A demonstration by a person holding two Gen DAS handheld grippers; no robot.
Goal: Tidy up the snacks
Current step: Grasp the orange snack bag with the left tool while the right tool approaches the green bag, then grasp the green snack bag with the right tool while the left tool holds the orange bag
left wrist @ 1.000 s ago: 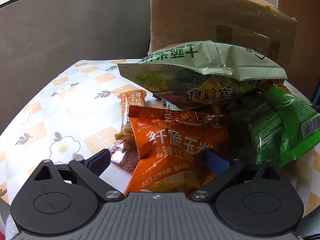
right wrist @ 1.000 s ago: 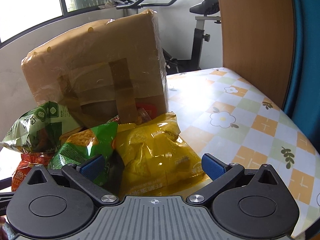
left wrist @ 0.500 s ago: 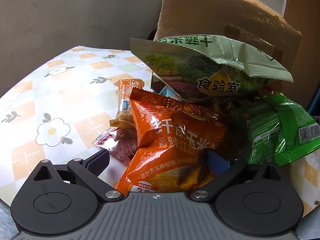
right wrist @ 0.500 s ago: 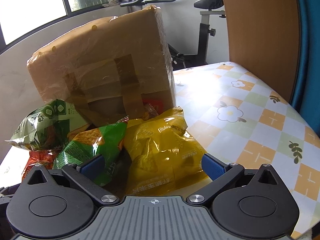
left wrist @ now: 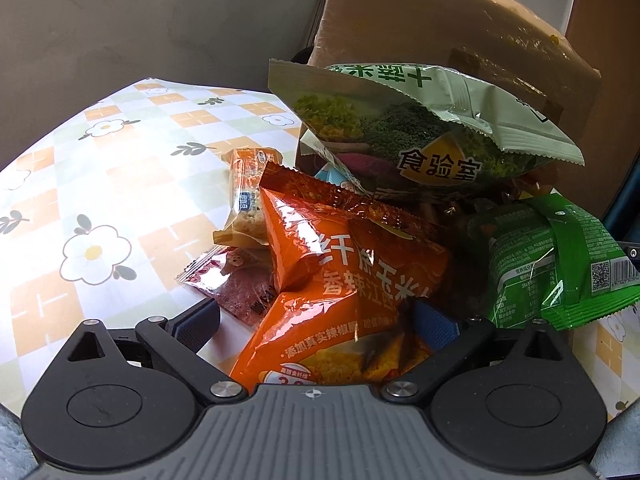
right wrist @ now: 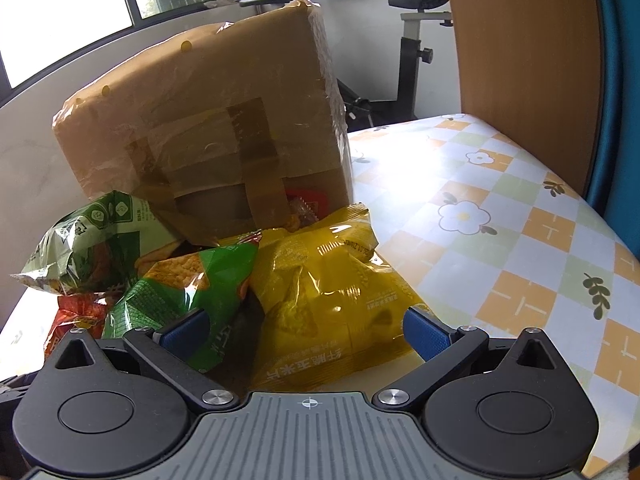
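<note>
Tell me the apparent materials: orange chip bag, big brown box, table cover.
Orange chip bag: glossy plastic film, judging by sharp highlights, creases and crimped seal.
Brown box: looks like cardboard wrapped in clear shiny film with tape strips; film wrinkles at the corners.
Table cover: likely wipeable vinyl or oilcloth, printed and glaring; uncertain.

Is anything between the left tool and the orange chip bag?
Nothing visible. The left tool is open and the orange chip bag already lies between its fingers. The pale green bag rests over the orange bag's far end, away from the fingers.
</note>
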